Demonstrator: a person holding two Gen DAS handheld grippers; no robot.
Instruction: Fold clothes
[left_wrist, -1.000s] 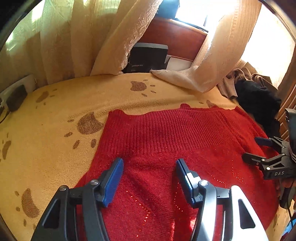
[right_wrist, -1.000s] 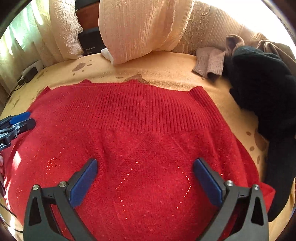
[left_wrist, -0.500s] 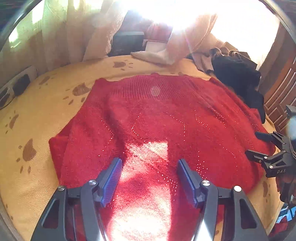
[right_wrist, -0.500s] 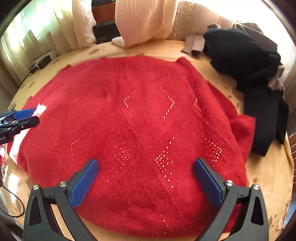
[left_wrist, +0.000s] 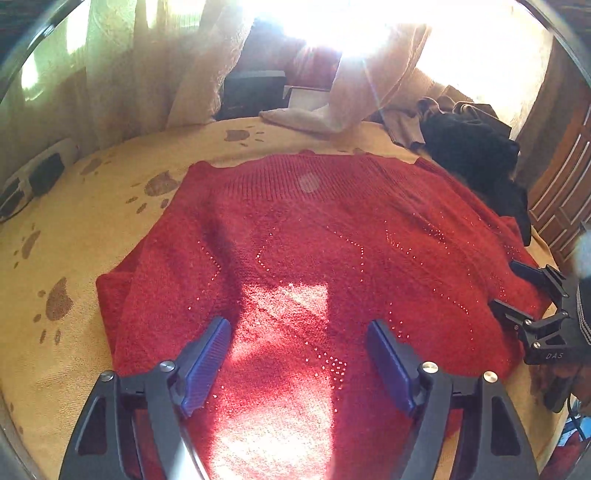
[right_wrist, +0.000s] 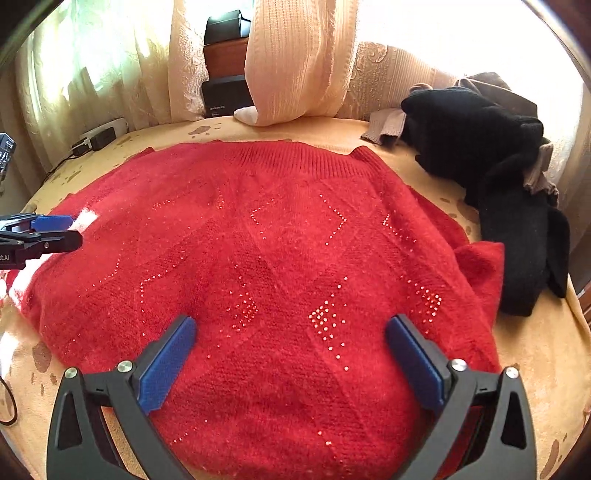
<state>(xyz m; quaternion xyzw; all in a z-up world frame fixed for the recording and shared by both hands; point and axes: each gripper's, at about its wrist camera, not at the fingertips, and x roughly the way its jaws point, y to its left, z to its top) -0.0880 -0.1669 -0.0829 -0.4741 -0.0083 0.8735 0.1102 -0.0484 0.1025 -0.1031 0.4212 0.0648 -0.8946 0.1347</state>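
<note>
While spread flat on the yellow paw-print bed cover (right_wrist: 535, 354), fluffy red knitted sweater (right_wrist: 280, 266), left tongs (left_wrist: 299, 363) opening, nothing gripped, right tongs (right_wrist: 291, 354) held wide, empty, black garment pile (right_wrist: 495, 177) beside.

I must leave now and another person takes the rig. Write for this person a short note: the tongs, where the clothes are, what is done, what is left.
Left tongs: jaws opening, nothing between them, above the near part of the red sweater.
Right tongs: open, empty, above the sweater too.
Sweater: spread flat on the yellow blanket, ribbed edge on the far side.
Black clothes: in a heap at the right of the sweater, not folded.
Done: sweater laid out.
Left: fold the sweater, then the heap.
</note>
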